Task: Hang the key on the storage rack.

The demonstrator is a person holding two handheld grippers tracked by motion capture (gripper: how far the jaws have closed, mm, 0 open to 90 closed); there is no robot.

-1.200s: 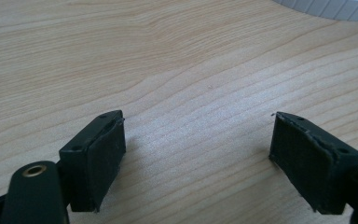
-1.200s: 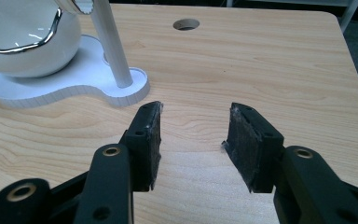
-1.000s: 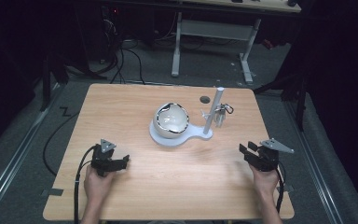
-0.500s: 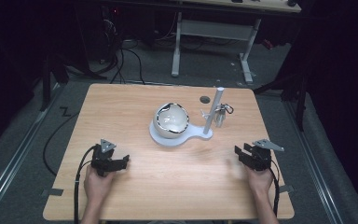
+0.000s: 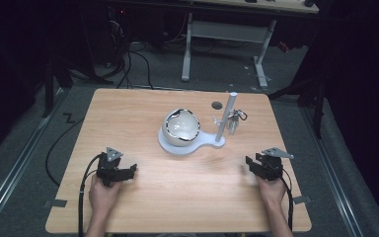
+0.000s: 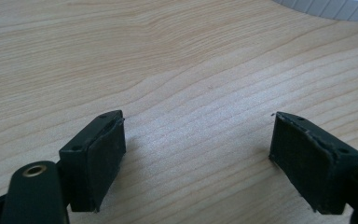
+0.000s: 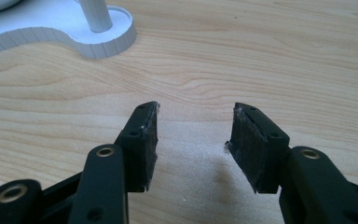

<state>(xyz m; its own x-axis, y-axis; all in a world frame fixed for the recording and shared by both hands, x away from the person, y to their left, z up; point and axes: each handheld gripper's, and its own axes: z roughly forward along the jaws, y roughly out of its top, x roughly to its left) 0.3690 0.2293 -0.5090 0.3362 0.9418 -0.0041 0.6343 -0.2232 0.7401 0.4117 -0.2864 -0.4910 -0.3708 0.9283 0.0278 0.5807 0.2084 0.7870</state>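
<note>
- Two hands rest at the near edge of the wooden table [image 5: 143, 118], each holding a black gripper.
- The left gripper [image 6: 198, 156] sits low over bare wood, jaws spread wide with nothing between them.
- The right gripper [image 7: 193, 142] also stands open and empty, its jaws somewhat closer together.
- Farther in, near the table's middle, a white base [image 5: 203, 142] carries a rounded white bowl [image 5: 181, 125].
- Just beside the bowl, a white post [image 5: 226, 116] rises from the base, with a small clear thing hanging on it.
</note>
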